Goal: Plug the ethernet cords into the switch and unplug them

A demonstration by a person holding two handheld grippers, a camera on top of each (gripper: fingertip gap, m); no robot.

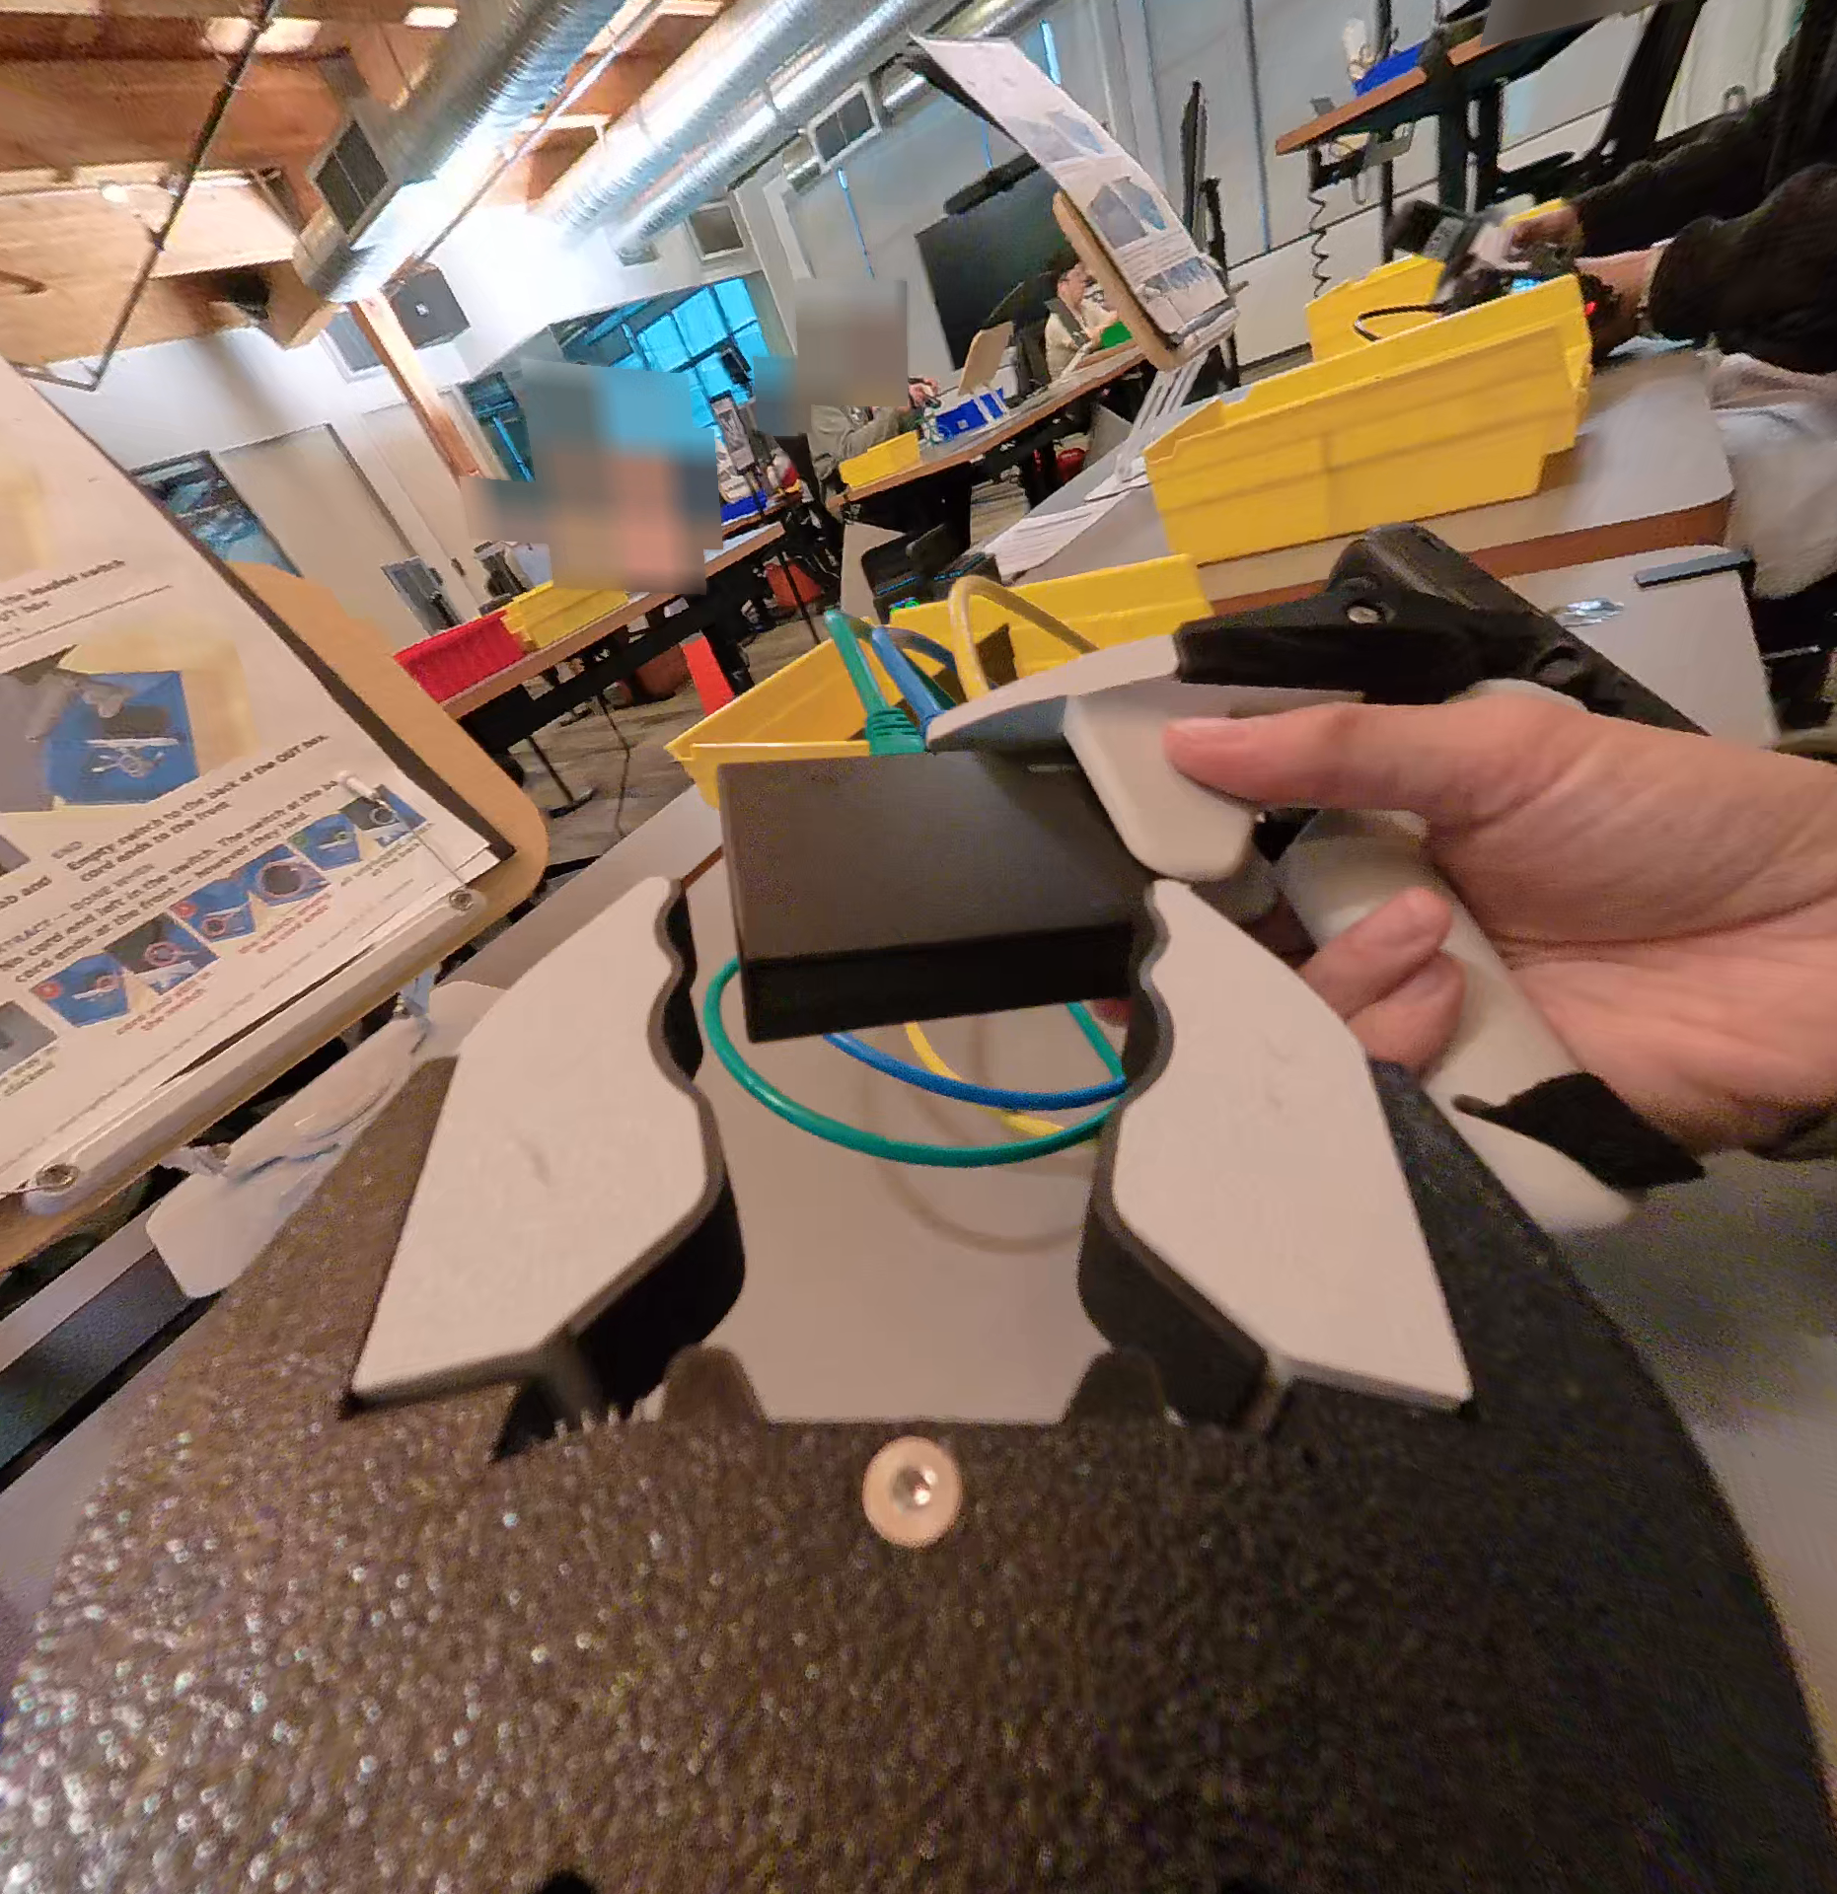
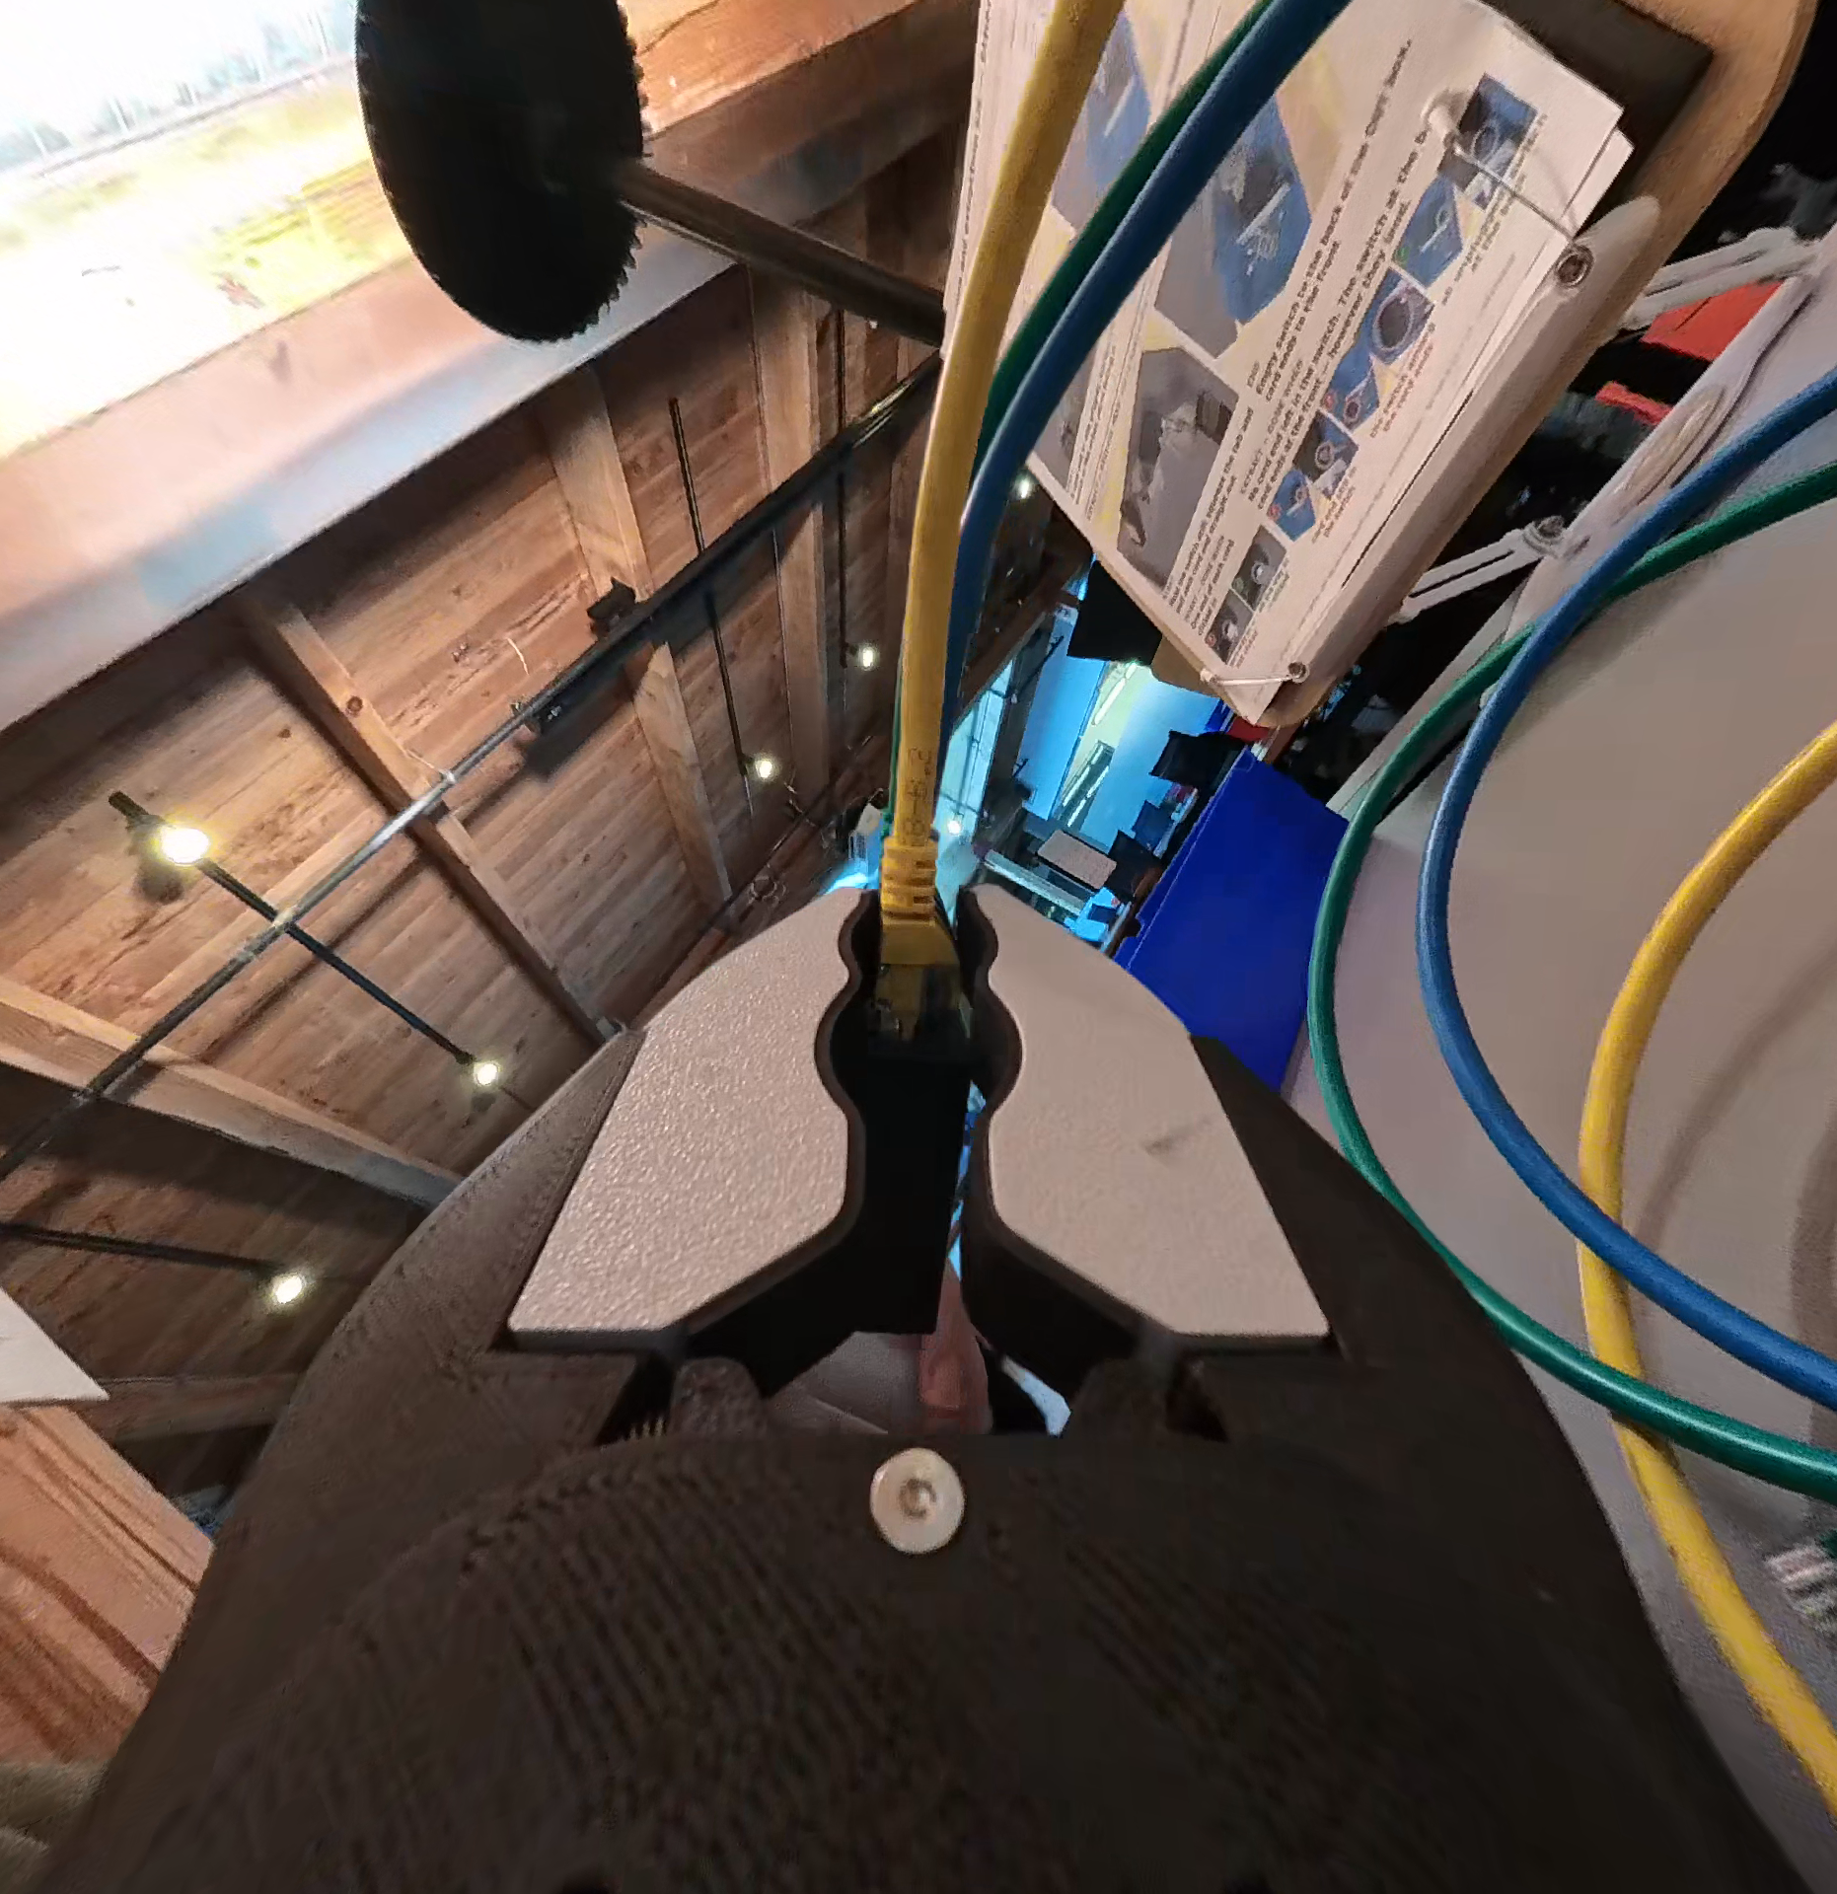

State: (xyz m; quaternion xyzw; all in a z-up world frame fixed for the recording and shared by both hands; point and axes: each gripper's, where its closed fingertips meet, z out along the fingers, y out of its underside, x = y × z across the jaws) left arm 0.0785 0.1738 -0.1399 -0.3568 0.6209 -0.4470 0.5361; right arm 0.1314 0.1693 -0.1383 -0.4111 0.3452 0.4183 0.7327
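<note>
Above the table (image 1: 894, 1281), right hand-held gripper (image 2: 920, 912) clamps switch (image 1: 925, 881), seemingly tilted upward; left hand-held gripper (image 1: 909, 922) gapes.

One switch (image 1: 925, 881), three cords (image 1: 894, 1143)

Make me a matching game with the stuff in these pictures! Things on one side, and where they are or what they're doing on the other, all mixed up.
Things:
A. switch
B. green cord
C. left claw
D. picture sheet

Place or state:
1. open, holding nothing
2. fixed on a wooden board
3. pinched in the right claw
4. plugged in next to the blue cord

Pairs: A-3, B-4, C-1, D-2
</note>
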